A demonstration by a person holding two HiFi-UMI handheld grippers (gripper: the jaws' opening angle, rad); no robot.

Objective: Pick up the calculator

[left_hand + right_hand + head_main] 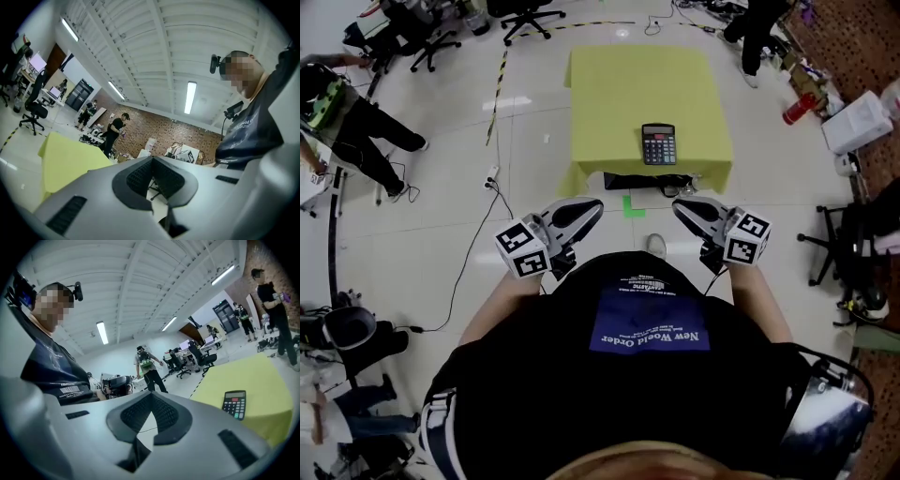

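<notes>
Grey left gripper (pixel 589 210) and grey right gripper (pixel 682 208) are both pressed together and empty, well apart from the flat black plastic calculator (pixel 658 143) on the yellow-clothed table (pixel 609 89). Arriving unopened would likely shove it, and its low flat body may slip the pinch.

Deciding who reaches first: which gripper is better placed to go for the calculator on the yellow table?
Right, probably. The calculator lies right of centre on the table, nearer the right gripper, whose view shows it. The left gripper sees only table. Both are shut and must open first.
</notes>
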